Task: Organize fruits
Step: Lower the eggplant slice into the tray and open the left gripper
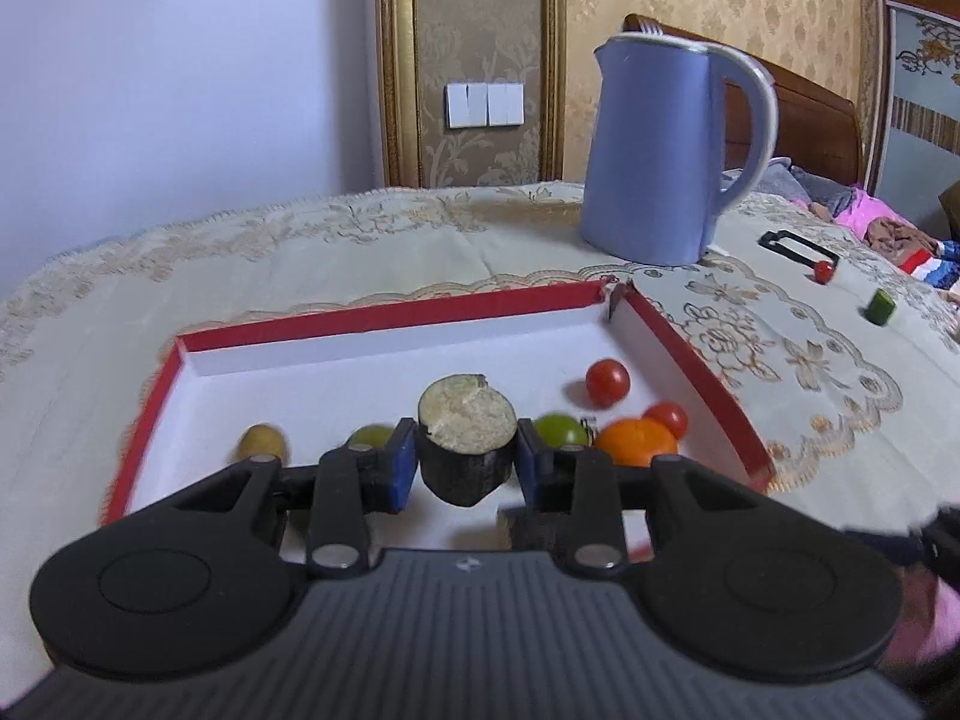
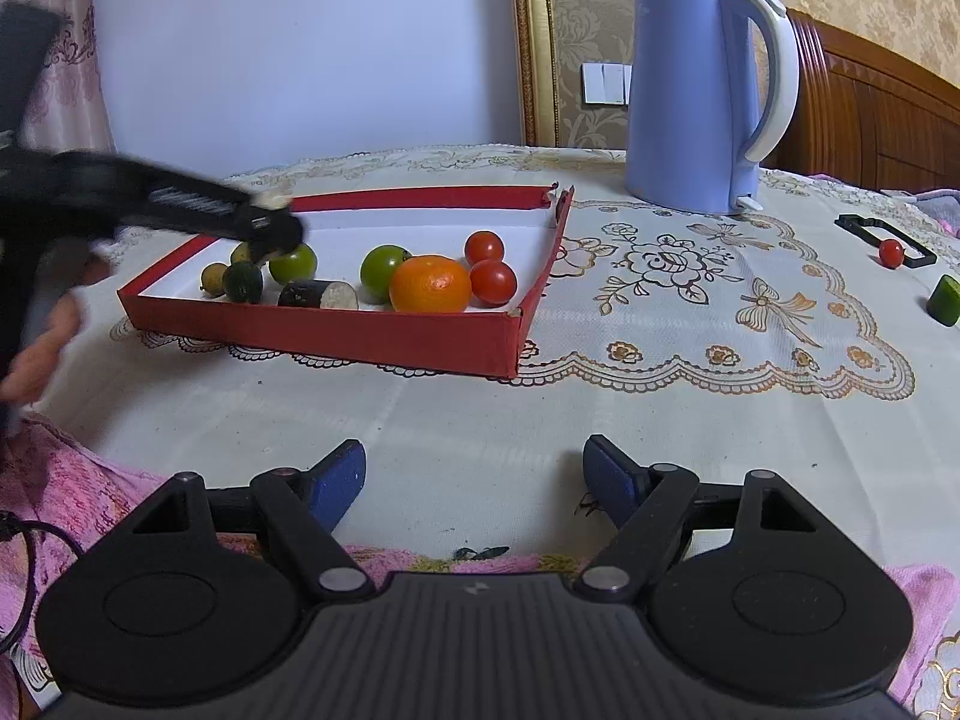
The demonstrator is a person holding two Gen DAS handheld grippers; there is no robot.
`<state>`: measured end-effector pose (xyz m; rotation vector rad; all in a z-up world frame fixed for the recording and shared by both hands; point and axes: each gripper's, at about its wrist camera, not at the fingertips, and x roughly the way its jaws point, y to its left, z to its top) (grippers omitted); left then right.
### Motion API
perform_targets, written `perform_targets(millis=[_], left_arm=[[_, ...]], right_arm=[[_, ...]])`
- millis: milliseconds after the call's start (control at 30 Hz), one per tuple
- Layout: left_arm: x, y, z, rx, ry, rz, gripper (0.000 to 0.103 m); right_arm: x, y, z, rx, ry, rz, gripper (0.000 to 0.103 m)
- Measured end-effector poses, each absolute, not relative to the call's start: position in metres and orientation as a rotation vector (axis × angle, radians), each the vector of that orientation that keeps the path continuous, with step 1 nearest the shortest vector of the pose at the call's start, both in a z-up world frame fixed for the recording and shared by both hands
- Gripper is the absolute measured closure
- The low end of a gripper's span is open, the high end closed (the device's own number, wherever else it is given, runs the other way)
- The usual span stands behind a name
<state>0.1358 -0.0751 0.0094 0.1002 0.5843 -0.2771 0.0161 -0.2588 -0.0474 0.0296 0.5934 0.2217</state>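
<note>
My left gripper is shut on a dark eggplant chunk with a pale cut top, held above the red tray. In the right wrist view the left gripper hovers over the tray's left part. The tray holds an orange, two red tomatoes, green tomatoes, another eggplant piece, a dark green fruit and small yellowish fruits. My right gripper is open and empty over the tablecloth, in front of the tray.
A blue kettle stands behind the tray at the right. A red cherry tomato lies by a black frame, and a green cucumber piece lies at the far right. A pink cloth covers the near edge.
</note>
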Motion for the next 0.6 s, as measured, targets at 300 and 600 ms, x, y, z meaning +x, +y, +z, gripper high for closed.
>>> perform_targets(millis=[300,600], left_arm=[[0.172,-0.082,-0.008,0.091,0.618,-0.223,0.072],[0.180,-0.089,-0.012,0.113,0.599,-0.177,0.071]], right_arm=[[0.015,-0.261,-0.047,0.048,0.589,0.222,0.024],[0.016,-0.261,-0.047,0.051,0.587,0.214,0.023]])
